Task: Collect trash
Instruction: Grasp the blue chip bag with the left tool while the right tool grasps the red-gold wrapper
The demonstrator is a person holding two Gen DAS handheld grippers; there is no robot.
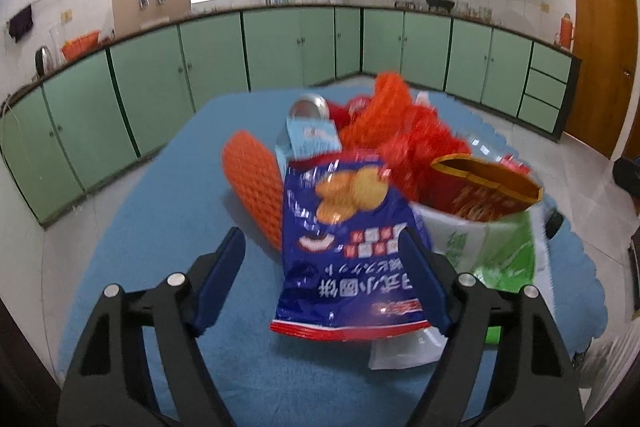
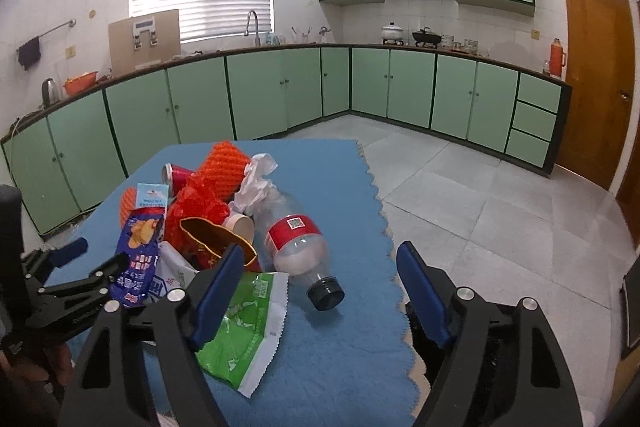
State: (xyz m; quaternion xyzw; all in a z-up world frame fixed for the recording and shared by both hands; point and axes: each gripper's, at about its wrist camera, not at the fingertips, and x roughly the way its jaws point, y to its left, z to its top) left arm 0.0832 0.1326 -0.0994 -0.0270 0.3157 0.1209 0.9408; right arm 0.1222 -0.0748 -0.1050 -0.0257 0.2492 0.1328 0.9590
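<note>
Blue cloth (image 2: 328, 359) edge cut off; trash pile (image 1: 400, 131) blurred, overlapping.

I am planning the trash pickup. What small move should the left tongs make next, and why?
Probably ease the left tongs forward and close on the blue snack bag. The bag already lies between the open fingers, nearest of the pile on the blue cloth, and nothing is gripped yet.

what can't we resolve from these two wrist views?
- Left wrist: blue snack bag covers the left gripper's right finger, so contact is unclear; motion blur.
- Right wrist: the right gripper's left finger hides part of the green wrapper.
- Both: red trash pile overlaps; separate items unreadable.
</note>
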